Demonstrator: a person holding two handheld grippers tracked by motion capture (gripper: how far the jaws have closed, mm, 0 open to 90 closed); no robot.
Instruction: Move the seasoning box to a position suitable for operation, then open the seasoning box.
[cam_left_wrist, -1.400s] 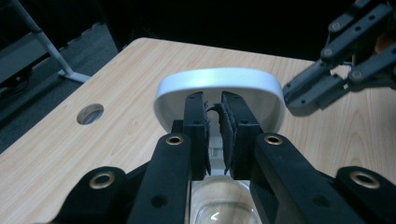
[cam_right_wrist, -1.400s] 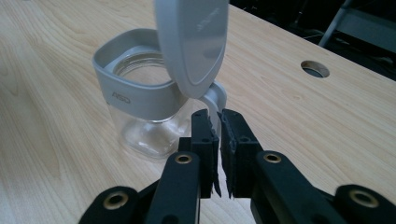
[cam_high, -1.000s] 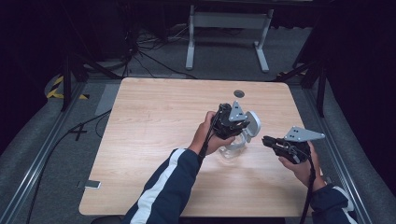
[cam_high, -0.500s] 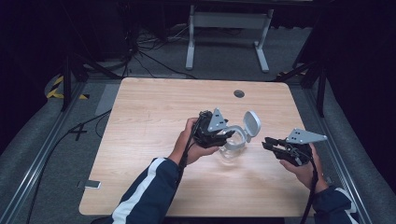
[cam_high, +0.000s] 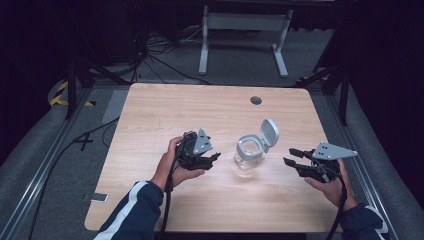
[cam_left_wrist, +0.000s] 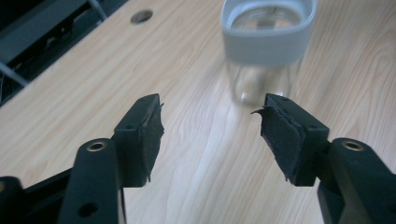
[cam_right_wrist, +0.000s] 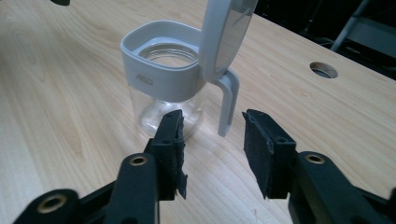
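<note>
Both grippers, left (cam_high: 216, 157) and right (cam_high: 289, 156), have just been opening, empty, beside the upright jar (cam_high: 248, 153); its raised lid (cam_right_wrist: 227, 32) shows a grey handle (cam_right_wrist: 228, 105) in the right gripper view.

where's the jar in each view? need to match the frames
High view: jar right of the table's middle, between the two tools, lid up.
Left gripper view: jar at top, right of centre, beyond the jaws.
Right gripper view: jar centre-left, lid up at its right.
Shared landmark: round hole in the tabletop.
</note>
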